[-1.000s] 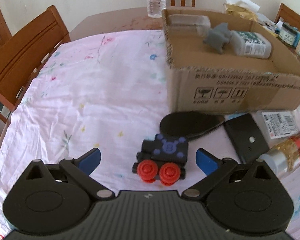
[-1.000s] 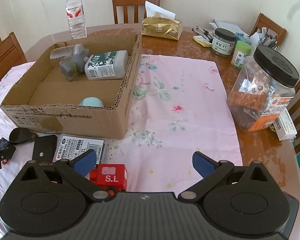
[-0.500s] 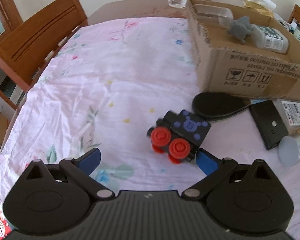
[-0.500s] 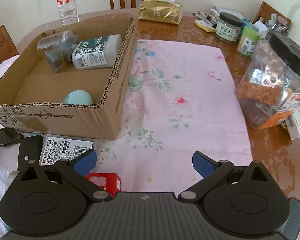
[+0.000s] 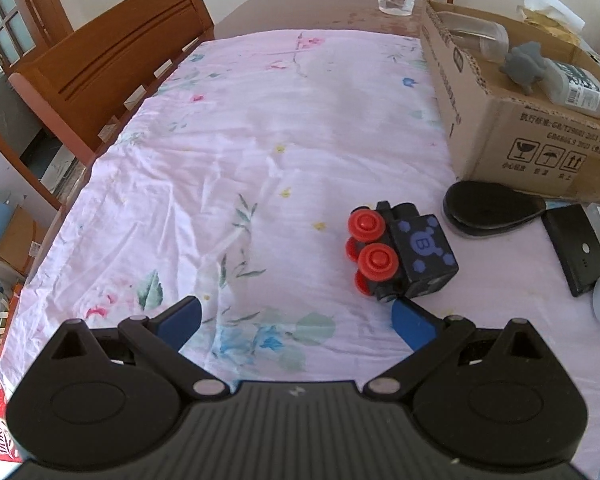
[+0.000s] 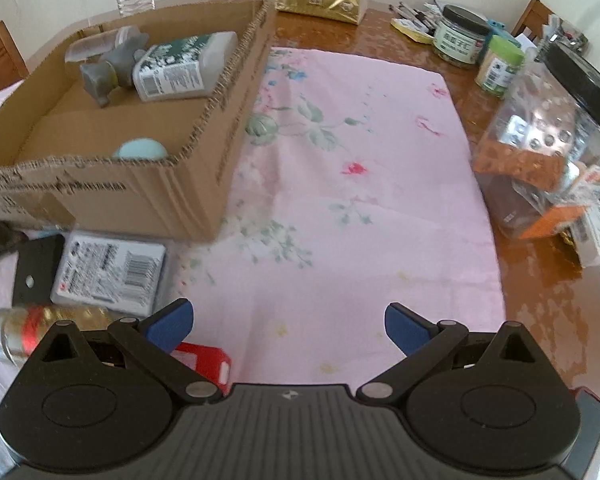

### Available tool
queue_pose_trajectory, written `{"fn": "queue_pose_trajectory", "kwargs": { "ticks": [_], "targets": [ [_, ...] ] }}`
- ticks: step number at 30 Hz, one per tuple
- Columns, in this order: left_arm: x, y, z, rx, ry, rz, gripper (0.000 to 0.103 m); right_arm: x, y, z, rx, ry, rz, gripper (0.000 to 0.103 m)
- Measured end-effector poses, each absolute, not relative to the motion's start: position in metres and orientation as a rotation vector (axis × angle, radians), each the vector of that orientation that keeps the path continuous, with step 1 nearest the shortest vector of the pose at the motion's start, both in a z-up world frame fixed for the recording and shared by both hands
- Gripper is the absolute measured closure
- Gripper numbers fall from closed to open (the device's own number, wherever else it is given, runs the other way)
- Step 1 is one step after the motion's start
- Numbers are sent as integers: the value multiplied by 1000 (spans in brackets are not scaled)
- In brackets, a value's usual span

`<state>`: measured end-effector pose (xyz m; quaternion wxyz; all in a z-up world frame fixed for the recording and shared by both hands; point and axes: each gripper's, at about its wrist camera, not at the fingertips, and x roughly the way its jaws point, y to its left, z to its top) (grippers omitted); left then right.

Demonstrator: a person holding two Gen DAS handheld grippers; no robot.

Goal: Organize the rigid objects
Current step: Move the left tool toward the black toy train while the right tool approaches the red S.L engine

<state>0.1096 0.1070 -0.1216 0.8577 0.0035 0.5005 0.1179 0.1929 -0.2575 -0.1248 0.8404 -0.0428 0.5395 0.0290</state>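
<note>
My left claw hung with its fingers spread wide, gripping nothing. The black toy train lay tipped on its side on the pink cloth, red wheels up, just beyond my right fingertip and near the cardboard box. My right claw gaped too, over bare cloth, a red block under its left finger.

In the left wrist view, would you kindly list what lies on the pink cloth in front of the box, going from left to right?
Toy train with red wheels → black oval case → black flat device.
</note>
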Motion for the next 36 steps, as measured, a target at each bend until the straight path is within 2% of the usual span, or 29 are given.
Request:
{"fn": "queue_pose_trajectory", "kwargs": {
  "ticks": [17, 31, 33, 36],
  "targets": [
    [114, 106, -123, 21, 1038, 248, 2, 125, -243, -120, -194, 1241, 234, 0],
    [107, 93, -117, 31, 1035, 201, 2, 100, -222, -86, -179, 1106, 502, 0],
    [105, 90, -115, 28, 1031, 193, 2, 91, -210, -90, -228, 1106, 547, 3],
    [102, 84, -114, 26, 1025, 179, 2, 83, -196, -100, -276, 1121, 580, 13]
  ]
}}
